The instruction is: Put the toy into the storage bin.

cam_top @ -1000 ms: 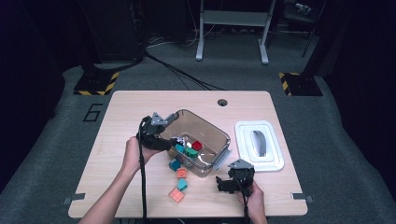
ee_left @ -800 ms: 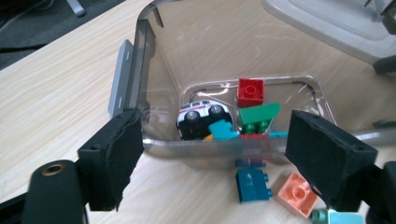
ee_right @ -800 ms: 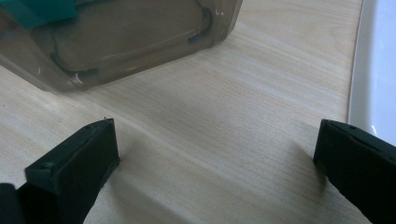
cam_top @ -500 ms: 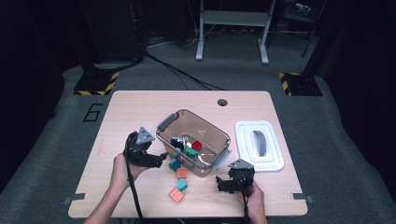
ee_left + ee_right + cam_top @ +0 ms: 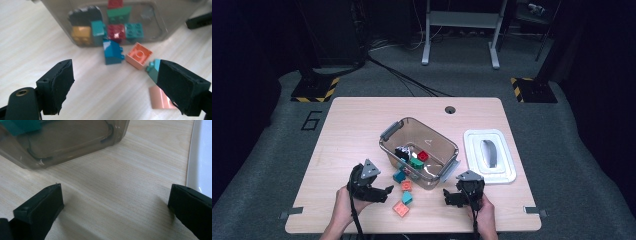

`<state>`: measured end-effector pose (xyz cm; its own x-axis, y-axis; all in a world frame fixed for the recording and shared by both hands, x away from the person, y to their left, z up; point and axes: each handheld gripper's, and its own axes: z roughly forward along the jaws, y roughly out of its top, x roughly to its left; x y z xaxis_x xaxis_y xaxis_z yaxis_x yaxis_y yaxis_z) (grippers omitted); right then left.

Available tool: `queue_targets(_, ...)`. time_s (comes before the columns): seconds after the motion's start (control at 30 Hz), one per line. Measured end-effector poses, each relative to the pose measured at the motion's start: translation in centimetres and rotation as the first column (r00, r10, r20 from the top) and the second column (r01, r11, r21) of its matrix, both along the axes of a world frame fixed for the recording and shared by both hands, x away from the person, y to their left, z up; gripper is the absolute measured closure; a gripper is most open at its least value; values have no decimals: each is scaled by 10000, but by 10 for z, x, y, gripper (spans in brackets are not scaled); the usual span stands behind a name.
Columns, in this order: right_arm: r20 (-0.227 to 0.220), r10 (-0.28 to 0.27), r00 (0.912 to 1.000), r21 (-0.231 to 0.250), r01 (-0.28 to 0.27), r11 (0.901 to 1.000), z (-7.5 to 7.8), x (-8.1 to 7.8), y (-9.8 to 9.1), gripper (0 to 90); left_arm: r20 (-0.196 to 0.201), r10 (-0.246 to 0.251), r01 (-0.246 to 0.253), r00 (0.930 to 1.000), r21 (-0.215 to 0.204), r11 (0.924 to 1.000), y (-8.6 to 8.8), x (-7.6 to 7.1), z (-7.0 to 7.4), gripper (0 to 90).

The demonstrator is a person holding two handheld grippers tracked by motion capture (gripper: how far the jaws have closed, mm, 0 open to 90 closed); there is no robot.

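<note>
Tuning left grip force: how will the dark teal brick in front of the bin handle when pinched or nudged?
The dark teal brick looks like hard moulded plastic, so probably stiff and light. Its glossy faces may slip against the left gripper, whose jaws have just been opening, nothing between them. It sits tilted on the table, so a nudge would likely tip it, not roll it.

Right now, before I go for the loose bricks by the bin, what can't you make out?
- Pink brick: left gripper view, part hidden behind the left hand-held gripper jaw.
- Teal brick: same view, part covered by that jaw.
- Bricks in the bin: high view too small to count; left gripper view blurred.
- Lid: right gripper view, cut off by the edge.
</note>
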<state>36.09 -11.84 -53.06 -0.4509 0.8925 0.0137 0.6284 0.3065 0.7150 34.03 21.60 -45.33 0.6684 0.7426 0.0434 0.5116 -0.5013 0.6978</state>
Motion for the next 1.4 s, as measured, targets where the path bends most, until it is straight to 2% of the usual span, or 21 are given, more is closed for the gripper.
queue_targets(0.2, -15, 44, 10000, -1, -44, 10000, 0, 0, 0, 0, -392, -239, 239, 9989, 4, 9997, -7, -8, -17, 134)
queue_targets(0.37, -15, 42, 10000, -1, -42, 10000, 0, 0, 0, 0, -535, -417, 411, 9977, -119, 9991, -13, -16, -25, 131)
queue_targets(0.43, -12, 42, 10000, -2, -42, 10000, 0, 0, 0, 0, -542, -506, 505, 9972, -39, 9987, -15, -18, -27, 130)
queue_targets(0.47, 14, -36, 10000, 4, 36, 10000, 0, 0, 0, 0, -591, -523, 514, 9969, -173, 9985, -18, -20, -29, 130)
queue_targets(0.77, -12, 37, 10000, -1, -37, 10000, 0, 0, 0, 0, -957, -1109, 1116, 9892, 27, 9937, -36, -32, -45, 136)
queue_targets(0.87, -14, 36, 10000, -2, -36, 10000, 0, 0, 0, 0, -926, -1152, 1158, 9890, 10, 9933, -41, -35, -51, 146)
queue_targets(0.9, -14, 34, 10000, -1, -34, 10000, 0, 0, 0, 0, -869, -1178, 1195, 9892, 138, 9927, -42, -35, -52, 147)
queue_targets(0.97, -15, 32, 10000, 0, -32, 10000, 0, 0, 0, 0, -800, -1110, 1114, 9906, 18, 9938, -43, -35, -52, 151)
queue_targets(1.0, -5, 8, 10000, 0, -8, 10000, 0, 0, 0, 0, -814, -1099, 1103, 9906, 16, 9939, -43, -34, -51, 152)
queue_targets(1.03, -18, 37, 10000, -2, -37, 10000, 0, 0, 0, 0, -666, -1037, 1046, 9924, 106, 9945, -43, -33, -51, 153)
queue_targets(1.07, -15, 32, 10000, 0, -32, 10000, 0, 0, 0, 0, -691, -921, 919, 9933, -64, 9957, -44, -33, -52, 155)
queue_targets(1.1, -12, 35, 10000, -3, -35, 10000, 0, 0, 0, 0, -694, -885, 887, 9937, -1, 9961, -44, -31, -52, 155)
queue_targets(1.13, -13, 35, 10000, -3, -35, 10000, 0, 0, 0, 0, -585, -758, 757, 9954, -24, 9971, -44, -30, -52, 157)
queue_targets(1.17, 5, -20, 10000, 0, 20, 10000, 0, 0, 0, 0, -603, -661, 653, 9960, -148, 9978, -44, -29, -53, 157)
queue_targets(1.4, -13, 35, 10000, -2, -35, 10000, 0, 0, 0, 0, -472, -38, 24, 9989, -283, 9996, -51, -20, -56, 163)
